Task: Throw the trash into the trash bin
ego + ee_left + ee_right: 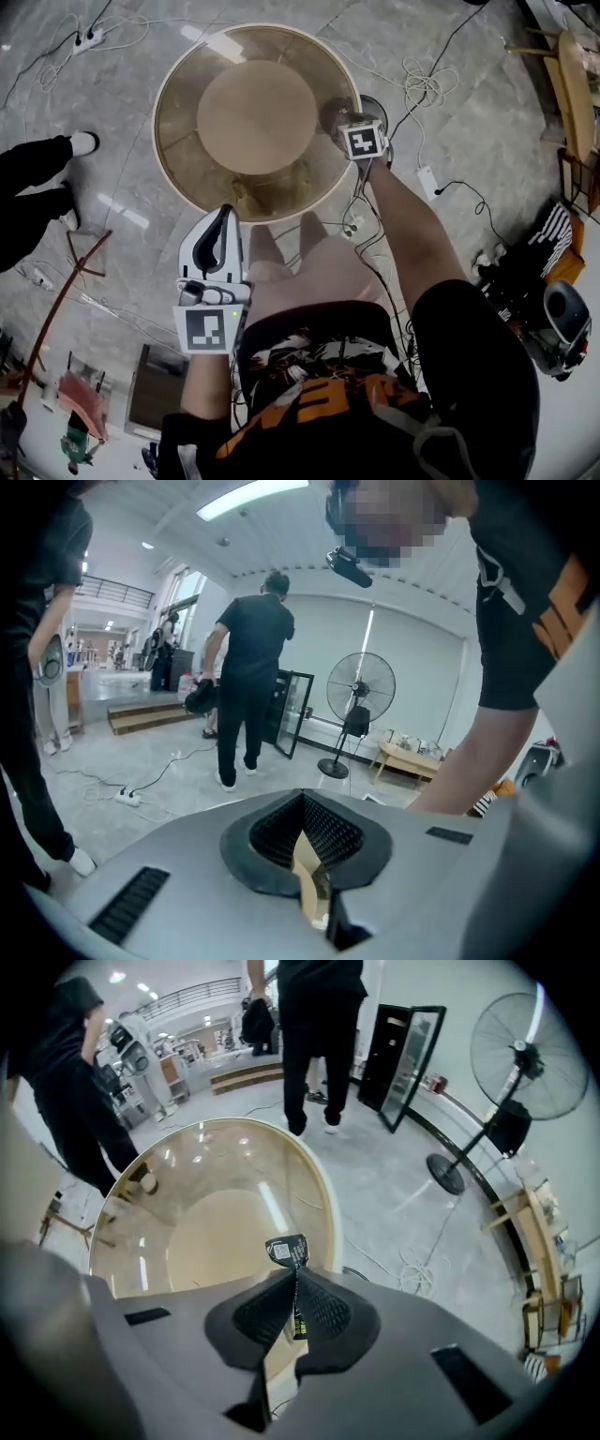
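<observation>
My right gripper (pixel 351 122) points steeply down over the right rim of a round glass table (pixel 169 159), under its marker cube. In the right gripper view its jaws (pixel 296 1277) are shut on a thin black wrapper (pixel 286 1250) with a small printed code, which sticks up past the tips. A dark round container rim (pixel 378 105) shows on the floor just beyond that gripper; I cannot tell whether it is the bin. My left gripper (pixel 225 223) hovers near the table's front edge, its jaws (pixel 302 799) shut with nothing between the tips.
Cables (pixel 422 84) and a power strip (pixel 89 39) lie on the grey floor around the table. A person in black (pixel 37 178) stands at the left, another (pixel 248 667) stands further off. A floor fan (pixel 360 691) and a low bench (pixel 412 759) stand by the wall.
</observation>
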The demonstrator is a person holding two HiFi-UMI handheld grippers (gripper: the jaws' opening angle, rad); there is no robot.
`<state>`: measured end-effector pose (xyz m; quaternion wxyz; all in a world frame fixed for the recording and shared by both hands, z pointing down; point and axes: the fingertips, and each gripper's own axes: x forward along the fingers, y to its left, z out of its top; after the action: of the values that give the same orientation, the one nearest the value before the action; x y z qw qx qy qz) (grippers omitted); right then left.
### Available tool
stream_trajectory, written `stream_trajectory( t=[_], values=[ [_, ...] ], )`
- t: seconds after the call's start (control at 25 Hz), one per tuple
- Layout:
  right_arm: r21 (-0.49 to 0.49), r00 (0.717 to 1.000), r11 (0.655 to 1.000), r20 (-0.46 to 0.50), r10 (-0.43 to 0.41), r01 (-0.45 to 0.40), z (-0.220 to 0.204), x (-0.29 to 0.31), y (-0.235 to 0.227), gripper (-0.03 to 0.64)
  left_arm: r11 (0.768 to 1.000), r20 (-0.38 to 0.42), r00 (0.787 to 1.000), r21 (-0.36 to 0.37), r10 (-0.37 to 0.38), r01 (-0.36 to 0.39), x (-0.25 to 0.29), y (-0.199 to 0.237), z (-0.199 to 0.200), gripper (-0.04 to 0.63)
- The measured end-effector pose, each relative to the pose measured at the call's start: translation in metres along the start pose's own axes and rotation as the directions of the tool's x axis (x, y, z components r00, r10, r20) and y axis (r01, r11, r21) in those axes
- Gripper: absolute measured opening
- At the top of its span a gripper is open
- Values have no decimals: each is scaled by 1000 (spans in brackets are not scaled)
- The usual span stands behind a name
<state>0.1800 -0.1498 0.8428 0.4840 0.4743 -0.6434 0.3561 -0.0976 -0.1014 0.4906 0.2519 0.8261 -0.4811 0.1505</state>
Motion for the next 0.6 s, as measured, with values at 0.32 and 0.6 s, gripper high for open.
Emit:
stream_trajectory(
  t=[0.32,0.6],
  values=[
    [152,998,986,-20,-62,64,-80,-29,-105,31,991,-41,994,83,-98,102,36,-91,6,23],
    [201,998,978,29,-58,51,-103,-25,-131,66,982,-58,988,118,-140,146,53,-142,3,23]
  ],
)
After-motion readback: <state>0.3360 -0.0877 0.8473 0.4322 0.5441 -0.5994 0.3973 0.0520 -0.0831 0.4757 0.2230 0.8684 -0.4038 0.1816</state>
